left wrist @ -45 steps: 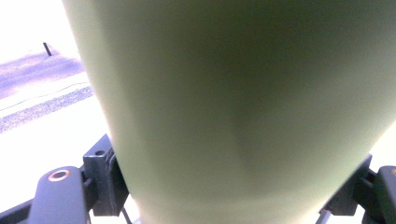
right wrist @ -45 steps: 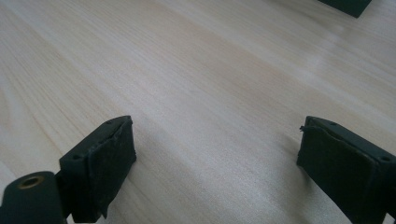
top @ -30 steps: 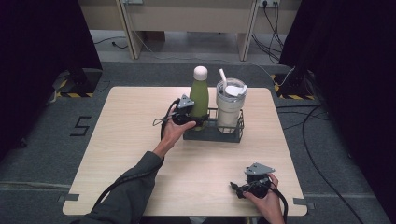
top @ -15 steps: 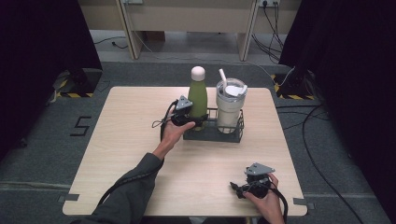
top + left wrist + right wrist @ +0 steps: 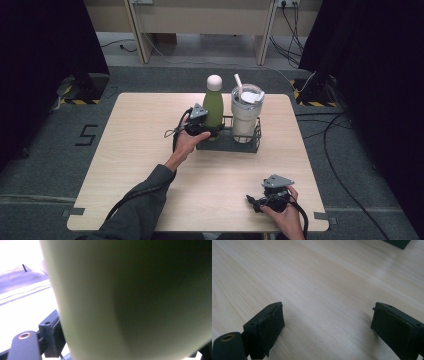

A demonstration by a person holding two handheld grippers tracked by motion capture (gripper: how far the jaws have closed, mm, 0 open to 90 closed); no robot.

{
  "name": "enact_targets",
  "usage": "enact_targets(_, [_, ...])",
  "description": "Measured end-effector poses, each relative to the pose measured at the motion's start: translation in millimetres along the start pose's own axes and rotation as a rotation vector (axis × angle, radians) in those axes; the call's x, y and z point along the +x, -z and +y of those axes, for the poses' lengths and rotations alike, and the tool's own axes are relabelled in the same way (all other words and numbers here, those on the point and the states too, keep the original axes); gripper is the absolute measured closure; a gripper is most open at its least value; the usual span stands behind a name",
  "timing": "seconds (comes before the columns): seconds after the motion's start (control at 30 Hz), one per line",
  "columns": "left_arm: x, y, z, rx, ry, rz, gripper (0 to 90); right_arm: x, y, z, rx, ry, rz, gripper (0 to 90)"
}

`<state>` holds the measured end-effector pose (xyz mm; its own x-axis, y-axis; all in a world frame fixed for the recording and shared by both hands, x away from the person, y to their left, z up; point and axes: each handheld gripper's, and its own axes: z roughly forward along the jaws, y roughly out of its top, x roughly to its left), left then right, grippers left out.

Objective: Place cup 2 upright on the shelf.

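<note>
A green bottle (image 5: 213, 107) with a white cap stands upright in a black wire carrier (image 5: 228, 145) beside a steel tumbler (image 5: 246, 114) with a straw. My left gripper (image 5: 209, 129) reaches the bottle's lower body from the left. Its jaws have just been opening, and the bottle (image 5: 137, 302) still stands between them. One black pad (image 5: 53, 334) sits right at the bottle's edge in the left gripper view. My right gripper (image 5: 256, 202) rests low over the table near the front right corner. Its jaws (image 5: 327, 332) stand wide open over bare wood.
The light wooden table (image 5: 145, 150) carries the carrier at its back centre. A dark corner of the carrier (image 5: 398, 243) shows at the top of the right gripper view. Cables lie on the grey floor around the table.
</note>
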<state>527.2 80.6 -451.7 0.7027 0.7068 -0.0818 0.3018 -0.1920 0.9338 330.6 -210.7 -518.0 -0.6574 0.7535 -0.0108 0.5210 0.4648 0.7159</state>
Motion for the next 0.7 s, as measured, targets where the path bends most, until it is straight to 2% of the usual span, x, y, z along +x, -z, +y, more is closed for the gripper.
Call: enact_targets(0.7, [1.0,6.0,-2.7,-0.008,0.02,-0.006,14.5,0.0,0.0,0.0,0.0,-0.001,0.001,11.0])
